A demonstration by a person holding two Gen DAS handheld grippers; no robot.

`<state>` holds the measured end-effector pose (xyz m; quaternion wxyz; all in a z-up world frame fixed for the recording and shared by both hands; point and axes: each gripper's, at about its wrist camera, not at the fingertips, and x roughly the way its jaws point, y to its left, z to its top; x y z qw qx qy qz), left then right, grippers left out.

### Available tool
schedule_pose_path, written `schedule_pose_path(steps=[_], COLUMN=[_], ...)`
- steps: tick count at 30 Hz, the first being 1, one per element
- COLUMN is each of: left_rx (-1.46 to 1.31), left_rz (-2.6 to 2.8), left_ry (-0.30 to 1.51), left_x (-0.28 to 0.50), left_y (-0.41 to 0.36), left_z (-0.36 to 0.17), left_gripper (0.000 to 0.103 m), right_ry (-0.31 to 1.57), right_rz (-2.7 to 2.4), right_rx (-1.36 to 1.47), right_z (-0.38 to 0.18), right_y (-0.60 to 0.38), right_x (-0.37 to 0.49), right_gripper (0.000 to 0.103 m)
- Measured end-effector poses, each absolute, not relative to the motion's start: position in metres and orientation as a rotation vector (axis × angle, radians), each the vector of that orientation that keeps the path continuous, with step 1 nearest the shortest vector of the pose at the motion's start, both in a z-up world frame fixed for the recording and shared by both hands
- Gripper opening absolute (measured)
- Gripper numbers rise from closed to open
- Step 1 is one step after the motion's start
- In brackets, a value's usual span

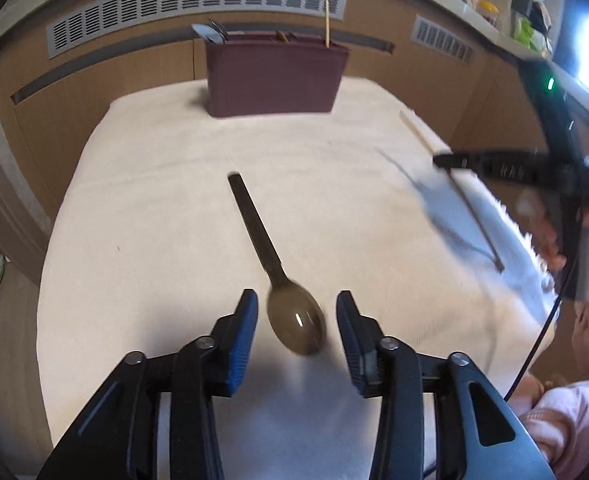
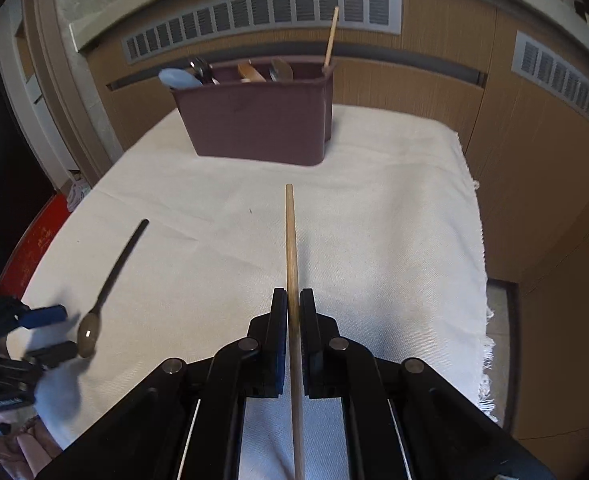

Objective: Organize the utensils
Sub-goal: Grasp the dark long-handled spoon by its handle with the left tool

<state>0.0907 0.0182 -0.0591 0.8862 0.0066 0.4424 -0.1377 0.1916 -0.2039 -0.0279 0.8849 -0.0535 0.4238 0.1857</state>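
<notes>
On the bench, covered by a white cloth (image 2: 374, 200), the landmark is a maroon utensil holder (image 2: 258, 120) standing upright at the far edge, in front of a wood-panelled wall with vents (image 2: 262, 12). It already has stuff in it: a pale blue spoon head (image 2: 178, 78) and some metal pieces at its left end, a couple of wooden heads in the middle, and one chopstick (image 2: 330, 38) sticking up tall at its right end.

Nearer than the holder and a bit to its left, a dark spoon (image 1: 278, 276) lies flat on the cloth, handle pointing back toward the holder, bowl toward the camera. The left gripper (image 1: 296, 316) has its jaws spread wide, one blue pad (image 1: 246, 320) on each side of the spoon bowl. The bowl sits between them with a gap on both sides, so nothing is gripped. It's a bit motion-blurred, so I can't tell whether the fingertips touch the cloth.

The right gripper (image 2: 293, 312) is out on the near side of the holder, roughly in line with its right end. Its jaws are clamped on a second wooden chopstick (image 2: 292, 248), which runs straight ahead between the pads with its tip aimed at the holder but well short of it. From the left wrist view the same chopstick (image 1: 476, 224) hangs slanted below the right gripper (image 1: 446, 162), off the cloth, with a shadow under it.

A person's pink sleeve (image 1: 562, 412) shows at the lower right of the left wrist view.
</notes>
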Motion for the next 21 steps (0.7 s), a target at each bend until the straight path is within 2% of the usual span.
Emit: schedule_pose_path(steps=[11,16,18,19,21], left_rx=[0.0,0.068,0.072,0.067,0.063], left_rz=[-0.161,-0.154,-0.157,-0.157,-0.166], left_ry=[1.004,1.018,1.005,1.001,0.993], left_x=[0.113,0.103,0.101,0.102,0.103], left_y=[0.003,-0.002,-0.002,-0.001,0.0], left_z=[-0.078,-0.079,-0.08,-0.079,-0.077], left_gripper=[0.045,0.045,0.044,0.038,0.036], right_ry=[0.848,0.892,0.915,0.92,0.92], right_rz=[0.398,0.405,0.406,0.408,0.412], right_rx=[-0.153,-0.161,-0.152,-0.15,-0.156], right_z=[-0.025,-0.038,-0.044,-0.045,-0.046], right_y=[-0.195,-0.196,-0.195,-0.194,-0.194], right_x=[0.178,0.181,0.183,0.182,0.18], right_gripper=[0.006,0.006,0.006,0.006,0.007])
